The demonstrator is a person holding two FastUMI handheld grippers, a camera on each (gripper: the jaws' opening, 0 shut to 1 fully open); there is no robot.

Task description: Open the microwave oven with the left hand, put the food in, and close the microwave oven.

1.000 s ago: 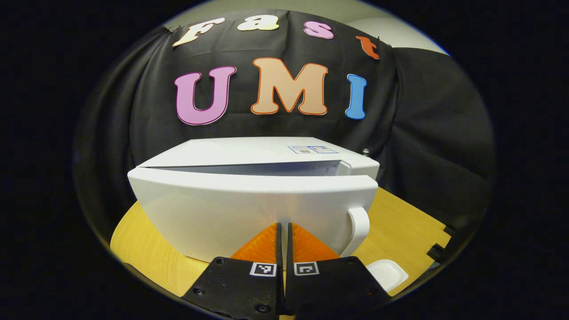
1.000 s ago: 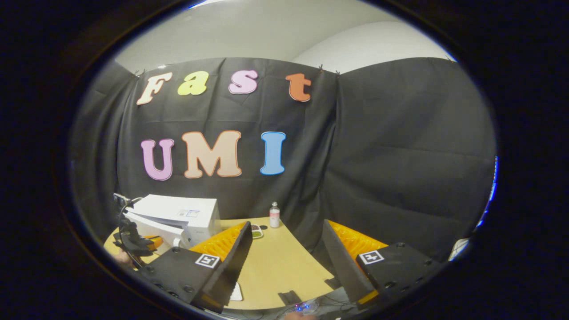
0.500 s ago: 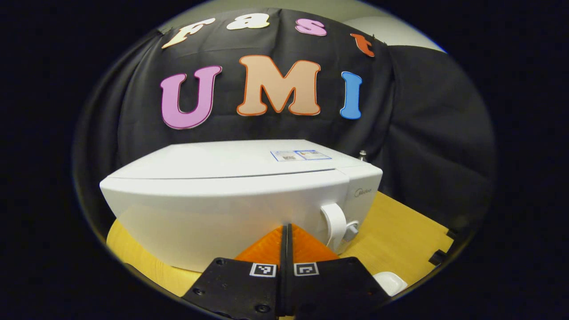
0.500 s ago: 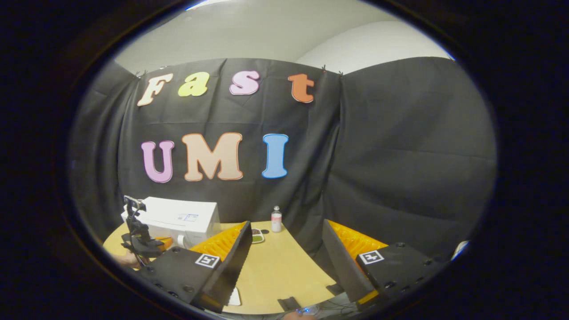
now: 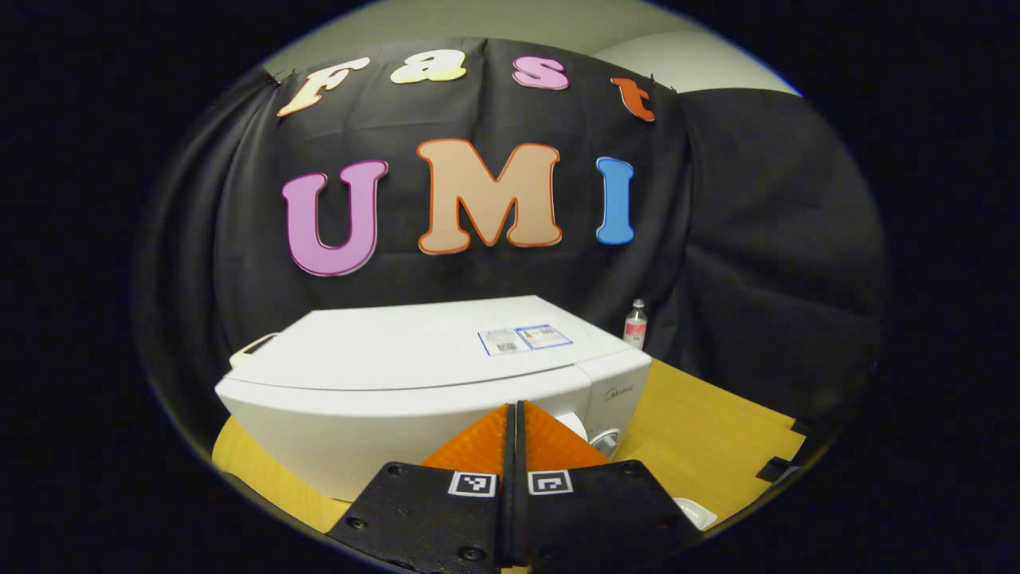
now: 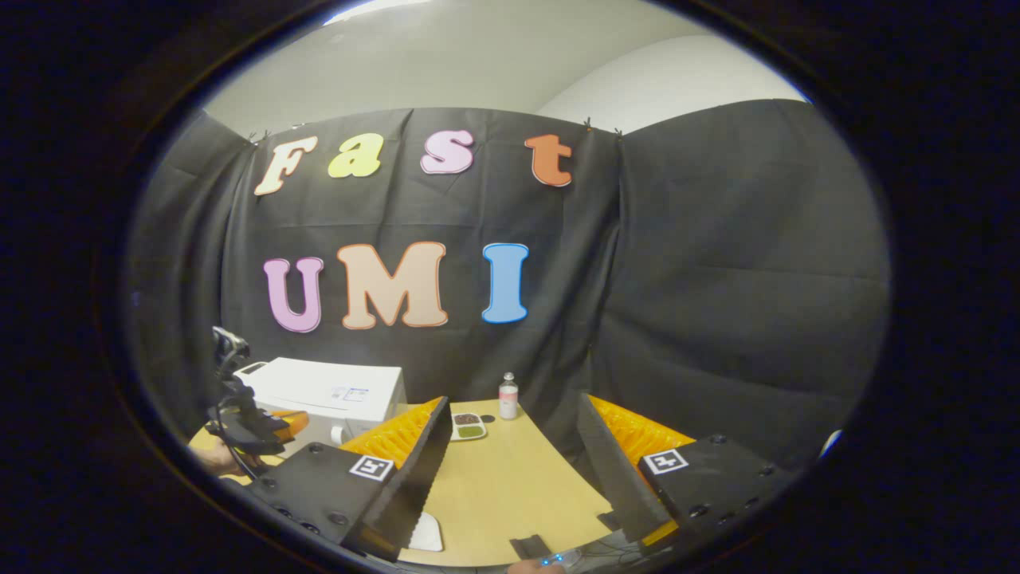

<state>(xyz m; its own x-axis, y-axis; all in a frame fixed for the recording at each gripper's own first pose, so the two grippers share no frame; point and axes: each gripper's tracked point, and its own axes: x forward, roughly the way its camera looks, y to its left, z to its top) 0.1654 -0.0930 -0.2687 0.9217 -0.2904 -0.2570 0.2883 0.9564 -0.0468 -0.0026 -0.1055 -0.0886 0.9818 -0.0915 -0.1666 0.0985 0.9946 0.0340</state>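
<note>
The white microwave (image 5: 414, 359) stands on the wooden table (image 5: 701, 414) with its door closed and its handle (image 5: 575, 424) at the right of the front. My left gripper (image 5: 514, 408) is shut with nothing between its orange fingers and points at the door just left of the handle. In the right gripper view, the microwave (image 6: 331, 391) sits at the far left, with the left gripper (image 6: 275, 422) in front of its door. A small white tray of dark and green food (image 6: 468, 425) lies on the table beside it. My right gripper (image 6: 514, 406) hangs open and empty over the table's near side.
A small bottle (image 6: 508, 396) stands at the back of the table, close to the black cloth; it also appears behind the microwave as the bottle (image 5: 635, 324). An empty white dish (image 5: 695, 512) lies near the table's front edge. A hand (image 6: 209, 458) holds the left gripper.
The microwave door, ajar a second ago, has swung shut. My shut left gripper has since drawn back and risen a little from the door. The right gripper has barely moved.
</note>
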